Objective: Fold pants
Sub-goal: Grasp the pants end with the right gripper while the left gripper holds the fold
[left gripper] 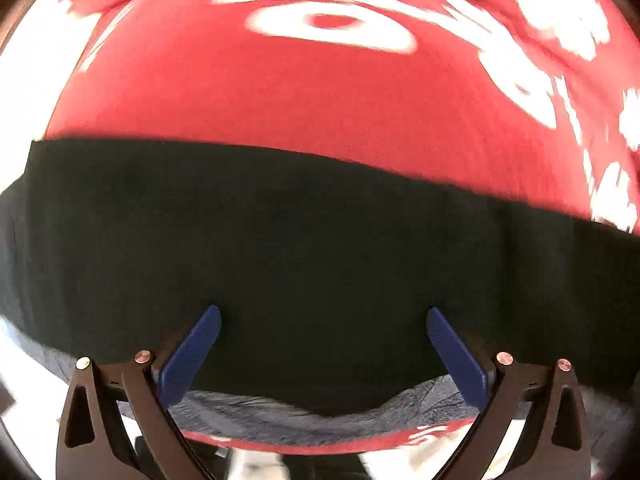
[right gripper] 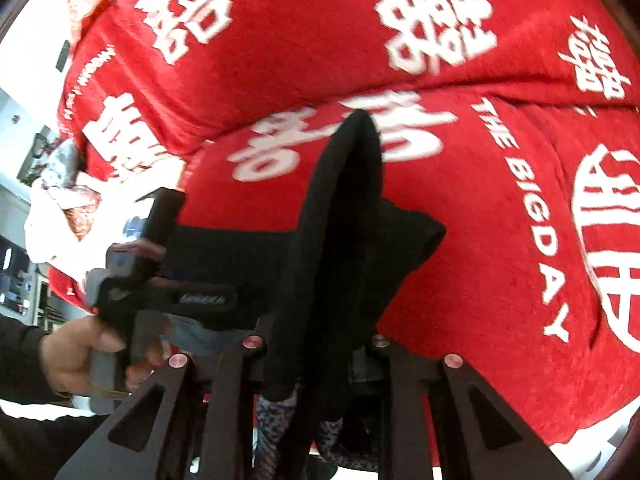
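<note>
The black pants (left gripper: pixel 320 248) lie across a red blanket with white print (left gripper: pixel 260 100); their grey fleece lining (left gripper: pixel 280 412) shows at the near edge. My left gripper (left gripper: pixel 323 320) is open just above the pants, its blue fingers (left gripper: pixel 192 356) spread wide over the fabric. In the right wrist view my right gripper (right gripper: pixel 316 344) is shut on a bunched fold of the black pants (right gripper: pixel 344 220), which stands up between its jaws. The left gripper's body (right gripper: pixel 160 280) and the hand holding it show at the left there.
The red blanket (right gripper: pixel 500 240) covers the whole work surface and is bunched into a ridge at the back. White surface and clutter (right gripper: pixel 60 208) lie beyond its left edge.
</note>
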`<state>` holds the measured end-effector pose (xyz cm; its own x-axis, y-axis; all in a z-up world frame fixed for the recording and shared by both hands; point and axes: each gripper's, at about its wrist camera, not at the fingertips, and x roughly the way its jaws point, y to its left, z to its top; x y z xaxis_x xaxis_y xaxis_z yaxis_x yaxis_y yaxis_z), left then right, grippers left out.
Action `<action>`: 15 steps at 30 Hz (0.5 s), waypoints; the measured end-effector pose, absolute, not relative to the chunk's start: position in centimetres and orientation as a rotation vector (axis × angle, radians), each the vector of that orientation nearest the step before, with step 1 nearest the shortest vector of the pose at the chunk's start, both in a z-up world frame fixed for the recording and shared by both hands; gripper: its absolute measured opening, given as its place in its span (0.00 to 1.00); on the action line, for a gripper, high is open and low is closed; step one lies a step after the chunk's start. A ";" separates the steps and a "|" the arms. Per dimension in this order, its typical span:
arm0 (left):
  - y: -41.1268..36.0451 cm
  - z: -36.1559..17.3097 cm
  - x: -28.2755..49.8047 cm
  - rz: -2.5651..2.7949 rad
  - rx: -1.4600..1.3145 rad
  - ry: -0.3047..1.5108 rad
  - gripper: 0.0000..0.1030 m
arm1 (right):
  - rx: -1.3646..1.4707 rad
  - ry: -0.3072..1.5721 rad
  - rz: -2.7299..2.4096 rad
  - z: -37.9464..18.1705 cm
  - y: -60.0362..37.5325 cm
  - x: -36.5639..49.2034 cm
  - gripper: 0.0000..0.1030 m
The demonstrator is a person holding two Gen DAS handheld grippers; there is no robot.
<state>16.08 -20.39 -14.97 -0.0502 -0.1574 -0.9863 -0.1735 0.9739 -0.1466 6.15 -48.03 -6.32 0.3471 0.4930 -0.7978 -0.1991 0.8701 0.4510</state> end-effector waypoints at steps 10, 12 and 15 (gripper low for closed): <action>-4.2 -13.0 13.9 0.149 -0.368 1.563 1.00 | 0.413 1.144 0.607 -5.8 -33.3 6.4 0.21; -1.4 -12.8 13.1 0.182 -0.382 1.551 1.00 | 0.413 1.165 0.623 -7.3 -29.9 6.9 0.20; 1.6 -12.7 11.8 0.221 -0.409 1.538 1.00 | 0.407 1.210 0.635 -9.9 -24.9 7.8 0.20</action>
<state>11.79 1.63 -12.70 0.0311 -0.1150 -0.9929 -0.3893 0.9135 -0.1180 7.77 -24.88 -9.87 0.2145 0.6477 -0.7311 -0.2336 0.7608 0.6055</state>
